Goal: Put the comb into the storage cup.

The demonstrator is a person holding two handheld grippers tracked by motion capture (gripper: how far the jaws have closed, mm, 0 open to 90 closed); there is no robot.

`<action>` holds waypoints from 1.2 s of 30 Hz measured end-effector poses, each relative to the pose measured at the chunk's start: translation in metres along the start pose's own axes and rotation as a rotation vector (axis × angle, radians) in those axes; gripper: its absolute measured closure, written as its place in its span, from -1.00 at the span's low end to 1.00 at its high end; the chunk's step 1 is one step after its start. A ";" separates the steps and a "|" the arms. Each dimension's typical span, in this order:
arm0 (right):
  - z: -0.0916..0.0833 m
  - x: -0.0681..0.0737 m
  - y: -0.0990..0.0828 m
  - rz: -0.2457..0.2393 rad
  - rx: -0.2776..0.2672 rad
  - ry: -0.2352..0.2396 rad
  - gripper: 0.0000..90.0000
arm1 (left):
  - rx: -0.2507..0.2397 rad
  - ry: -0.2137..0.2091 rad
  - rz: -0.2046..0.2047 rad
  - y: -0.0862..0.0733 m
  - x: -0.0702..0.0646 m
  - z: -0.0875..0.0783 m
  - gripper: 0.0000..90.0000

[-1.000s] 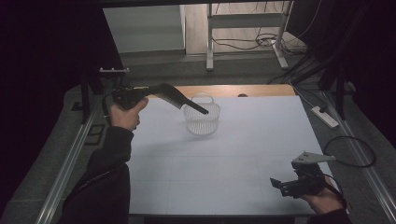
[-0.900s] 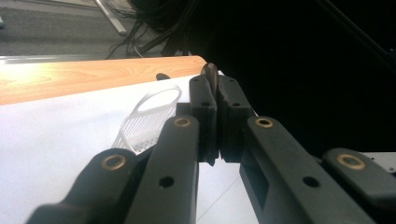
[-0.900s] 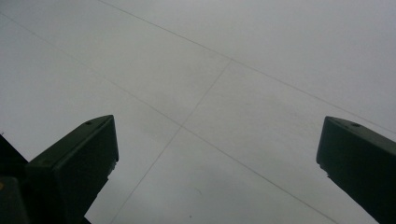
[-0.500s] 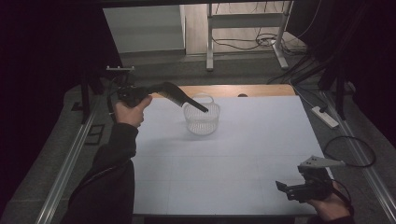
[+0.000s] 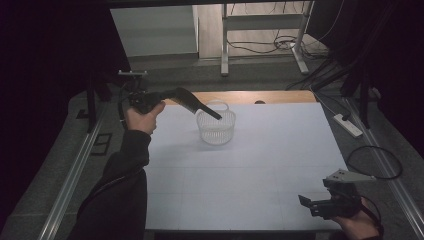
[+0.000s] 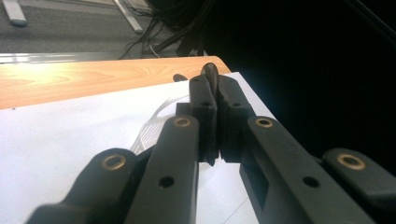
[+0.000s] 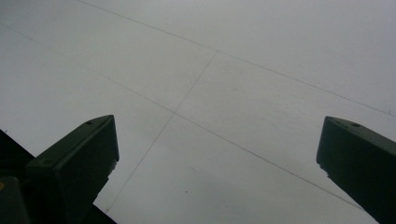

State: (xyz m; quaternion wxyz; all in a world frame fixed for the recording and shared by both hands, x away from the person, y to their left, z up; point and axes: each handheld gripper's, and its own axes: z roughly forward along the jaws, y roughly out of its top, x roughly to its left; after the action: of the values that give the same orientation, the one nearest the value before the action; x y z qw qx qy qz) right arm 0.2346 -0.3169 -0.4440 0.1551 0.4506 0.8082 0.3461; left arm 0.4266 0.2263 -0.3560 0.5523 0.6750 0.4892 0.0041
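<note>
A white mesh basket point(image 5: 216, 131) with a thin handle stands on the white table point(image 5: 280, 145) at its far middle. My left gripper point(image 5: 218, 118) reaches in from the left and hangs tilted down over the basket's rim. In the left gripper view its jaws are pressed together point(image 6: 212, 86) on a small dark rounded object point(image 6: 209, 73) that pokes out at the tips, and the basket point(image 6: 148, 129) shows just below. My right gripper point(image 5: 306, 202) rests low at the table's front right, open point(image 7: 217, 144) over bare white surface, with nothing between its jaws.
A strip of wooden tabletop point(image 5: 270, 96) runs behind the white sheet. A power strip point(image 5: 348, 125) and a cable loop point(image 5: 376, 161) lie off the right side. Metal rails point(image 5: 75, 170) run along the left, and a desk frame point(image 5: 260, 30) stands behind.
My right gripper has drifted slightly toward the front right corner. My left gripper has stayed over the basket, still shut.
</note>
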 end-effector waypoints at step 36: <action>-0.002 -0.002 -0.002 0.023 -0.004 -0.005 -1.00 | 0.065 0.048 -0.033 -0.015 0.015 0.045 0.91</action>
State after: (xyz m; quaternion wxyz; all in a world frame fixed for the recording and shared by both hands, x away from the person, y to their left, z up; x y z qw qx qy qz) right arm 0.2336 -0.3202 -0.4438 0.1543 0.4603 0.8018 0.3484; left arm 0.4493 0.2012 -0.3922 0.5181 0.6841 0.5134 -0.0046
